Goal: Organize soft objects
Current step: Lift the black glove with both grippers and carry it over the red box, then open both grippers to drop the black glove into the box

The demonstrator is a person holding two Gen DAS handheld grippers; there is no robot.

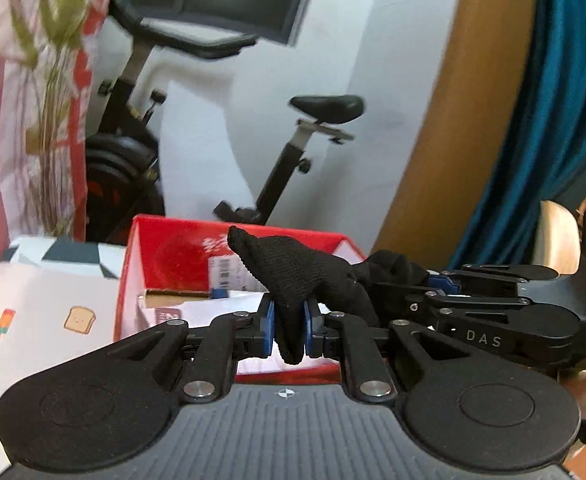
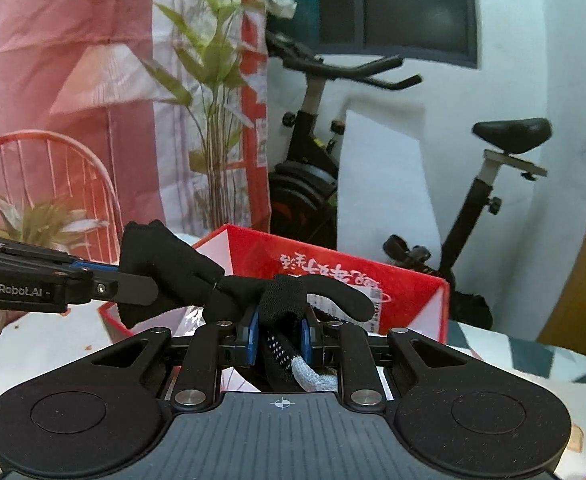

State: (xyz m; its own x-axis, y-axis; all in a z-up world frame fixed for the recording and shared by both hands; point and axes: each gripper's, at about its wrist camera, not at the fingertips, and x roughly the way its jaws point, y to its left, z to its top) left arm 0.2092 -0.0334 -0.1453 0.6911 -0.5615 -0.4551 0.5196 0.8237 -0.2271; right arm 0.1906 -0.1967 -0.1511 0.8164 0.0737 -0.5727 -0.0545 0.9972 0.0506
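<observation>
We held a black glove (image 1: 293, 276) stretched between both tools above a red box (image 1: 173, 248) at the far edge of the table (image 1: 33, 320), the left gripper (image 1: 289, 328) clamped on one end and the right gripper (image 2: 279, 334) pinching the other. Holding it at two points kept the limp knit from bunching, we judged, so it could go down flat into the box. The grey cuff (image 2: 313, 376) hung near the right gripper's pads (image 2: 253, 336).
</observation>
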